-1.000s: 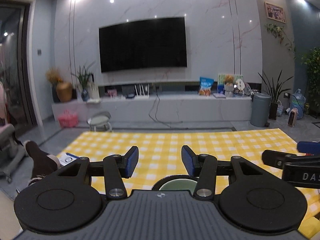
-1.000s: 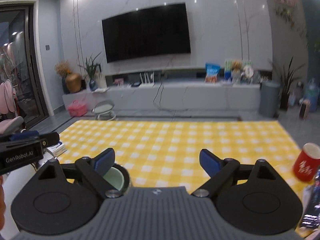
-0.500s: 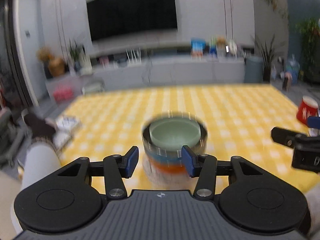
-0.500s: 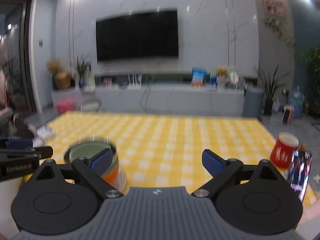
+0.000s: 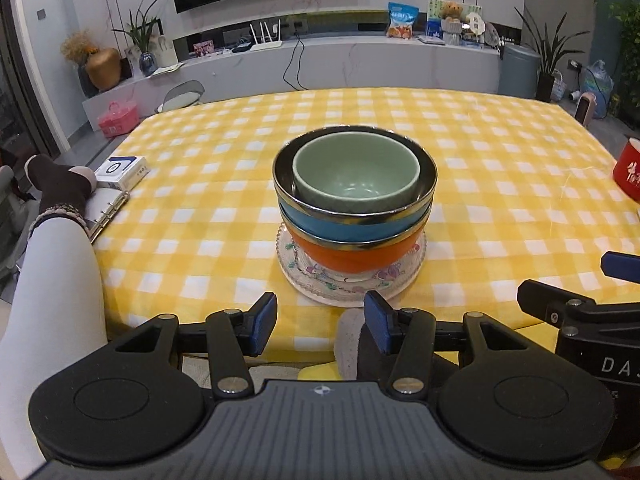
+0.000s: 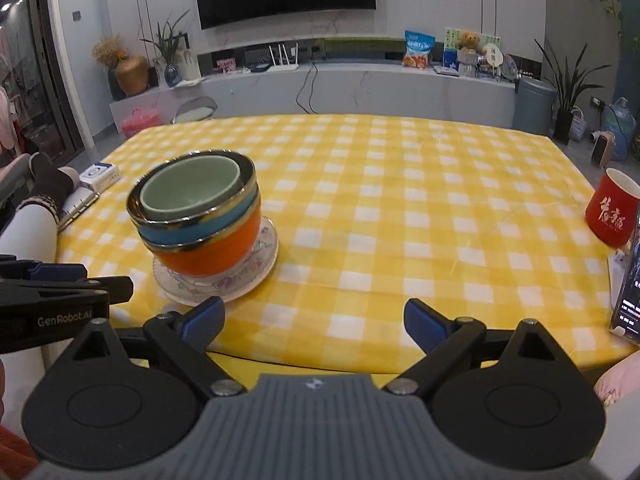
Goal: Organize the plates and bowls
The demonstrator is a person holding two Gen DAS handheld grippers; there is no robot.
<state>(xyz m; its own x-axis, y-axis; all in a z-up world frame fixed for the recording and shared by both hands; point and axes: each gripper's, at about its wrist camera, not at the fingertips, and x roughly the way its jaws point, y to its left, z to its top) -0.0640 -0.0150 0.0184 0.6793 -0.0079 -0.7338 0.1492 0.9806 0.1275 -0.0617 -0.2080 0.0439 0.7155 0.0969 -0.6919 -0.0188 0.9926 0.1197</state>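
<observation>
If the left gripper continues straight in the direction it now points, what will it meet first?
Probably the glass plate under the stacked bowls, at its near rim. The left gripper is open and empty, aimed at that stack, with only bare tablecloth between. Depth is uncertain.

Both wrist views angled down, sharing bowl stack (image 5: pixel 354 200), near

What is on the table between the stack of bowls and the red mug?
Nothing: in the right wrist view, only bare yellow checked tablecloth lies between the stack of bowls on its plate and the red mug.
</observation>
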